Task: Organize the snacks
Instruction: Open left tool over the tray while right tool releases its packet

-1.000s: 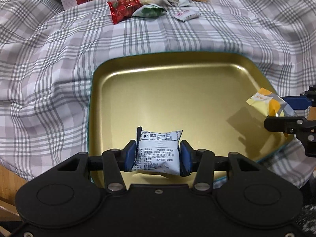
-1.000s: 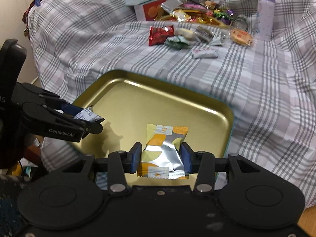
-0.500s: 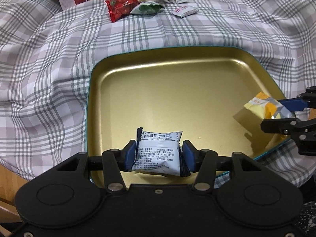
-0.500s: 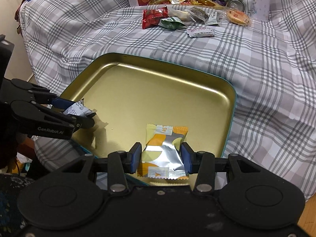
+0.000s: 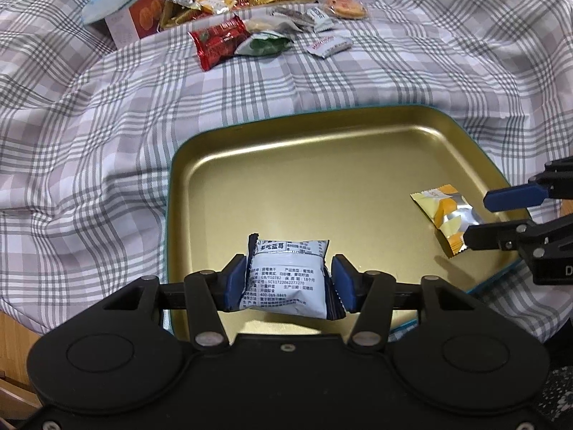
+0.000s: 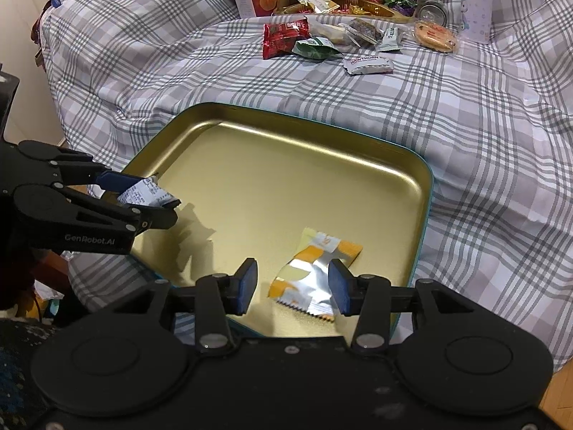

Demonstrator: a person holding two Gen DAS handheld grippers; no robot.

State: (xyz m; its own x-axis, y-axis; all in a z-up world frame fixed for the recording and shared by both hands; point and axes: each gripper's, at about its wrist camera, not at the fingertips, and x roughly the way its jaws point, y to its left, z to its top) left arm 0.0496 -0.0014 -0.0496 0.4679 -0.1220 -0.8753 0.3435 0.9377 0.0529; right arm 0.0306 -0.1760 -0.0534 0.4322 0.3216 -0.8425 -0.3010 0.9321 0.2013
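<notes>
The left gripper (image 5: 288,268) is clamped on a blue-and-white packet (image 5: 286,279). The packet is pressed between both blue pads and, in the right wrist view, is seen raised above the floor of the gold tray (image 5: 322,165), where its shadow is cast. The tray's near rim is passed just beneath these jaws, and its left rim is found a little to their left.

The right gripper (image 6: 292,272) is held with its jaws apart. A yellow-and-silver packet (image 6: 311,279) is laid flat and tilted on the tray floor between them. A clear gap is left at the left pad, while the packet's edge is overlapped by the right pad. The tray's right rim is met just outside the right jaw.

Ahead of both pairs of jaws the tray floor is left bare up to the far rim, and only these two packets are found within the tray. Beyond the far rim, an open stretch of plaid cover (image 5: 107,143) is spread.

Farther ahead, a red packet (image 5: 218,41), a green packet (image 5: 263,44) and a white packet (image 5: 327,46) are scattered. Behind them a box (image 5: 132,18), a can (image 6: 433,12), a round cracker (image 6: 435,36) and a pale bottle (image 6: 476,3) are gathered among mixed wrappers.
</notes>
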